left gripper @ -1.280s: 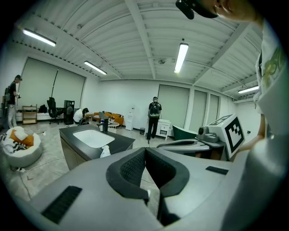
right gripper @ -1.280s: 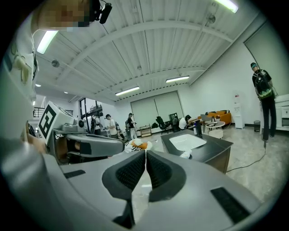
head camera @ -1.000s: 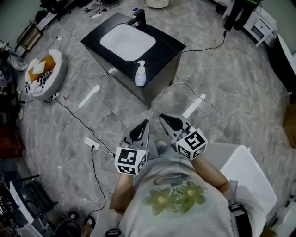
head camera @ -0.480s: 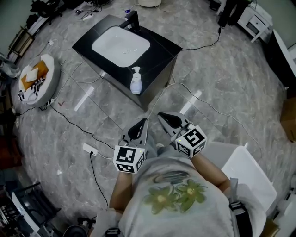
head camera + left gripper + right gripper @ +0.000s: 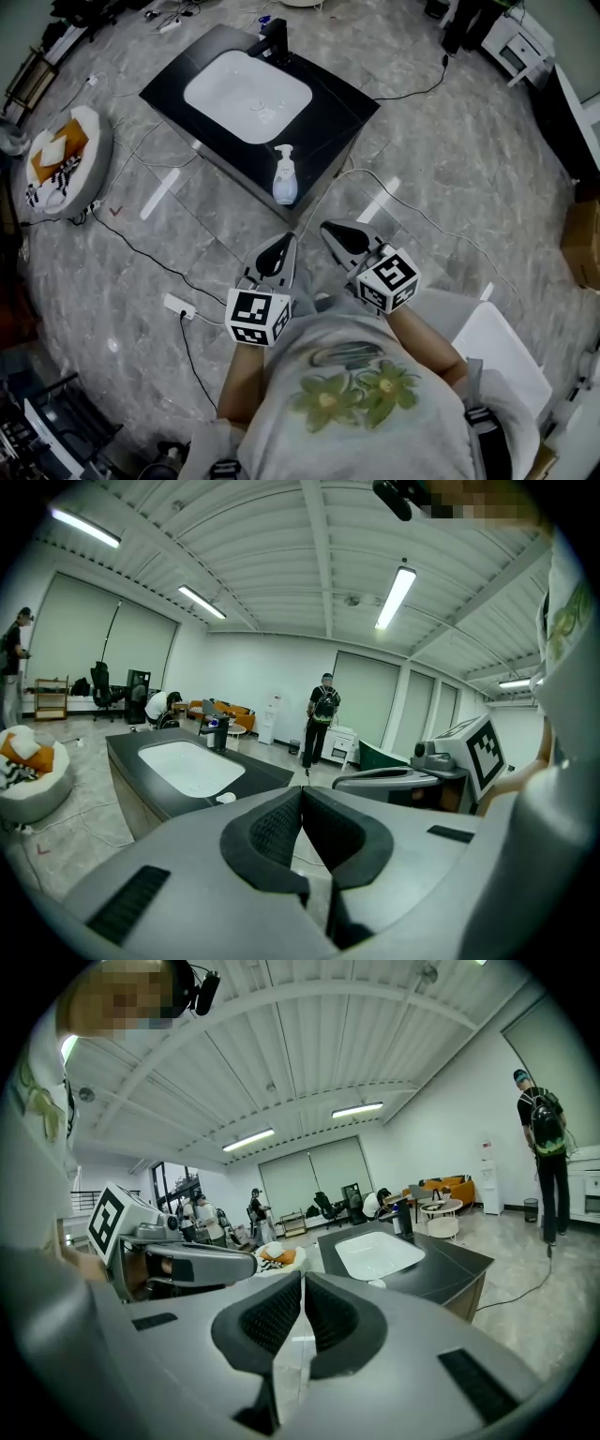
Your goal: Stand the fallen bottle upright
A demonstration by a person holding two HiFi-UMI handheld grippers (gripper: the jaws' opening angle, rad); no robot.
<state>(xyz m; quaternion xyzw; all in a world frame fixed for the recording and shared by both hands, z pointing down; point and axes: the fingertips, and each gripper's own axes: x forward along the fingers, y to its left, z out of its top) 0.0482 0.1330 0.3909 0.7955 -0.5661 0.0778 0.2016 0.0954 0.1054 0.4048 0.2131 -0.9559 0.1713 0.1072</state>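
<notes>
Head view: the white plastic pump bottle stands upright on the near edge of the glossy black sink counter. My left gripper and right gripper hang short of that counter.

Left gripper view: ribbed pads pressed together, nothing between.

Right gripper view: same. I'd spread wide first, then take the smooth round body low.

**No Writing Legible From Here**

I can't read a single word or number anywhere. The marker cube behind the fingers of the left gripper and the second cube behind the fingers of the right gripper show only black-and-white square patterns, no letters. The pump bottle on the counter, ahead of both pairs of fingers, is too small to show any label.
</notes>
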